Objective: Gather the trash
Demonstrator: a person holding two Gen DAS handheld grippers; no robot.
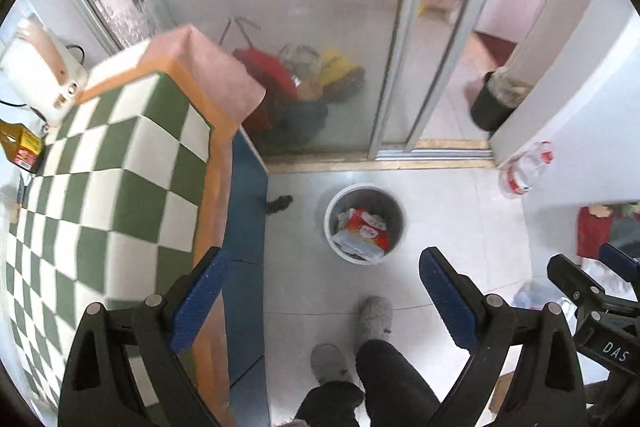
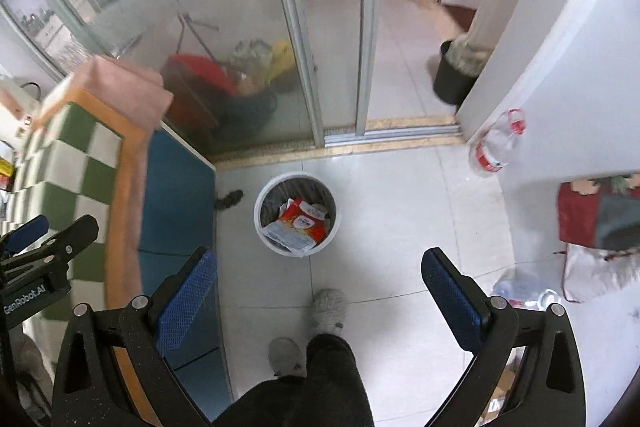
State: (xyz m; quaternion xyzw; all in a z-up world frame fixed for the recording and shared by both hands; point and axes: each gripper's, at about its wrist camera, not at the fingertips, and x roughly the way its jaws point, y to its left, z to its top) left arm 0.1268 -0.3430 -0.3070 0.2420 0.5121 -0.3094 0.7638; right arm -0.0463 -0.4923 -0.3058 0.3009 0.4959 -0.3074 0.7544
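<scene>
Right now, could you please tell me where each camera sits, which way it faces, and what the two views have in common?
Left wrist: sits on the left gripper, looking down at the floor and the white trash bin beside the checkered table; its open blue-padded fingers, the person's slippers and the right gripper at the right edge show.
Right wrist: sits on the right gripper, facing down at the same bin; its open fingers, the slippers and the left gripper at the left edge show.
Shared: bin, table, glass door, plastic bottle.

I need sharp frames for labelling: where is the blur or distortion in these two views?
Left wrist view: checkered tablecloth smeared by motion, fisheye bends the door frame; trash bin fairly sharp. Right wrist view: tablecloth edge and red bag soft, bin readable, frosted glass blurs what lies behind.
</scene>
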